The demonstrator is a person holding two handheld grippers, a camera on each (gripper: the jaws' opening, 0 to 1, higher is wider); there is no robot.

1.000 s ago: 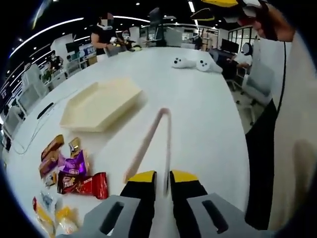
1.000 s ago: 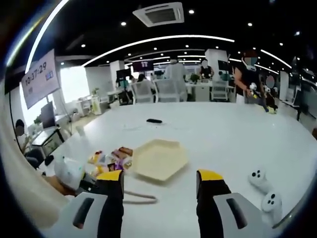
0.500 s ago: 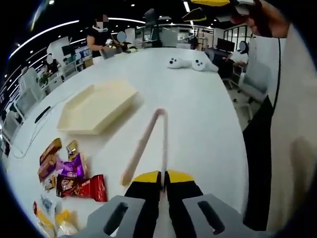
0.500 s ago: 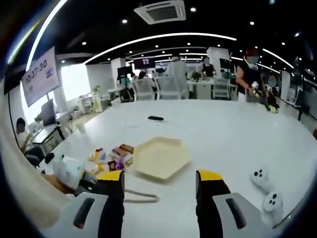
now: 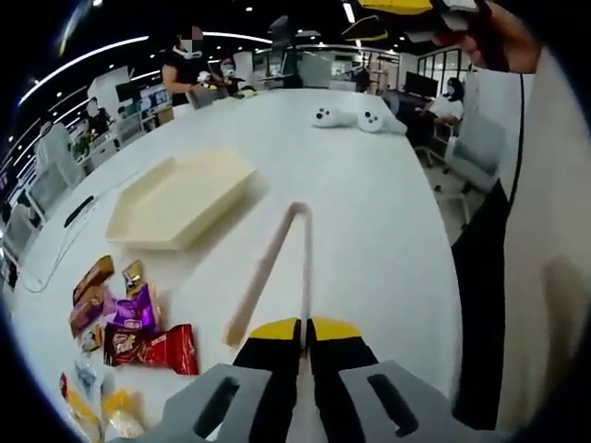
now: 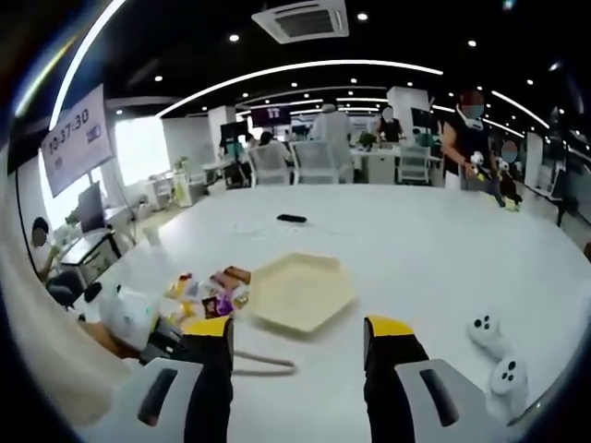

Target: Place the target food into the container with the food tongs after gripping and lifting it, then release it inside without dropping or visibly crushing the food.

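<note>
Left gripper view
Left gripper (image 5: 303, 330): low over the white table (image 5: 388, 212), jaws clenched on 1 arm of the food tongs (image 5: 277, 258).
Food tongs: beige, lying along the table away from the gripper; the 2 arms meet at the far end and the free arm splays out to the left.
Container (image 5: 180, 196): pale yellow hexagonal tray, far left of the tongs, apart from them.
Snack packets (image 5: 138, 323): loose cluster at the near left; a red packet (image 5: 155, 346) lies nearest the gripper, a purple packet (image 5: 137, 307) just beyond it. Which one is the target food, I cannot tell.
Controllers (image 5: 355, 118): 2 white ones at the far side of the table.
Person's body (image 5: 545, 277): pale clothing along the right edge.

Right gripper view
Right gripper (image 6: 297, 334): held above the table, jaws released, wide apart and holding nothing.
Container (image 6: 300, 293): beyond the jaws, roughly centred between them.
Snack packets (image 6: 208, 293): just left of the container.
Food tongs (image 6: 263, 367): a beige loop shows on the table near the left jaw.
Controllers (image 6: 494, 351): 2 at the near right.
Other gripper (image 6: 134, 323): at the near left, beside the packets.
</note>
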